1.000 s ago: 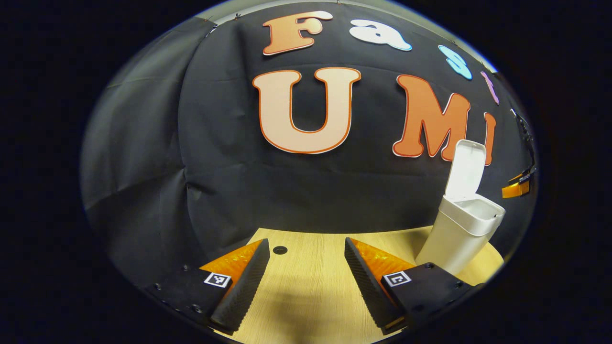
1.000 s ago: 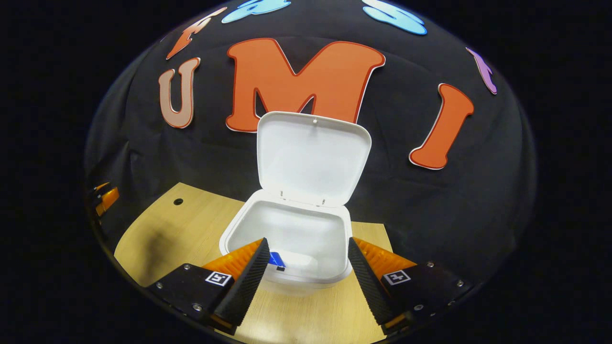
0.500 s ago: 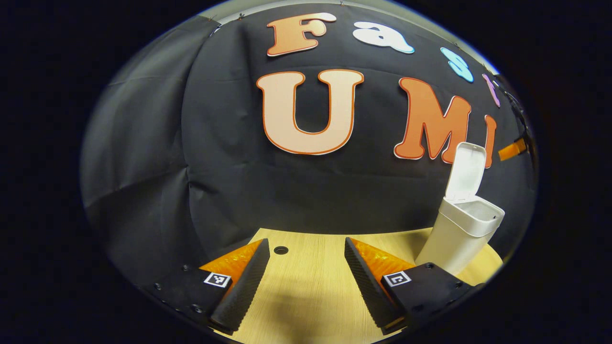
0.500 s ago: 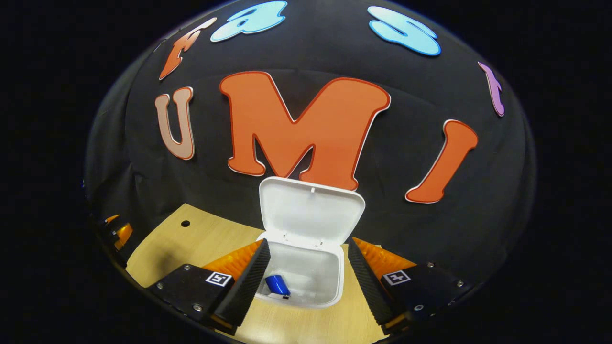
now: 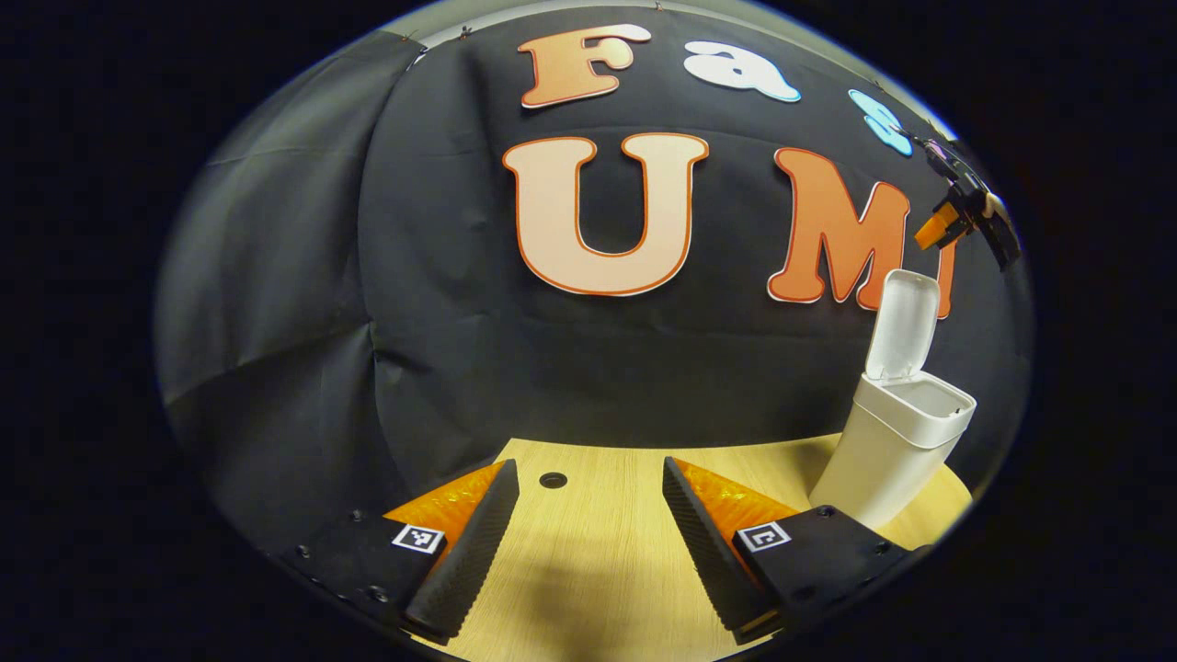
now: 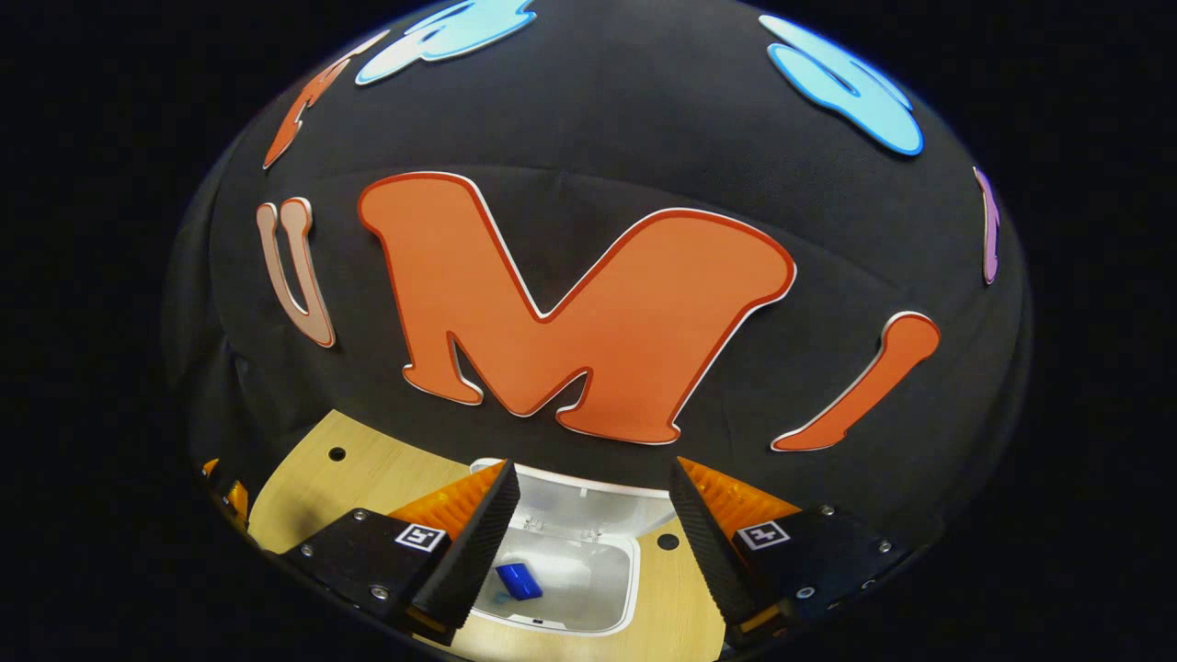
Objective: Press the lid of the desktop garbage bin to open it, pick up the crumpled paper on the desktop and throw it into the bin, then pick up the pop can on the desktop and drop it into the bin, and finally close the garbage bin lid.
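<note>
Both tongs [image 5: 588, 542] [image 6: 593, 552] wide apart, empty; bin [image 6: 588, 588] half-hidden, blue can [image 6: 519, 581] inside.

White desktop bin [image 5: 890, 450] upright on wooden table, lid [image 5: 903, 311] raised, blue can [image 6: 519, 581] lying inside

Right gripper [image 6: 593, 542], jaws apart, above open bin [image 6: 588, 588] with blue can [image 6: 519, 581] inside.
</note>
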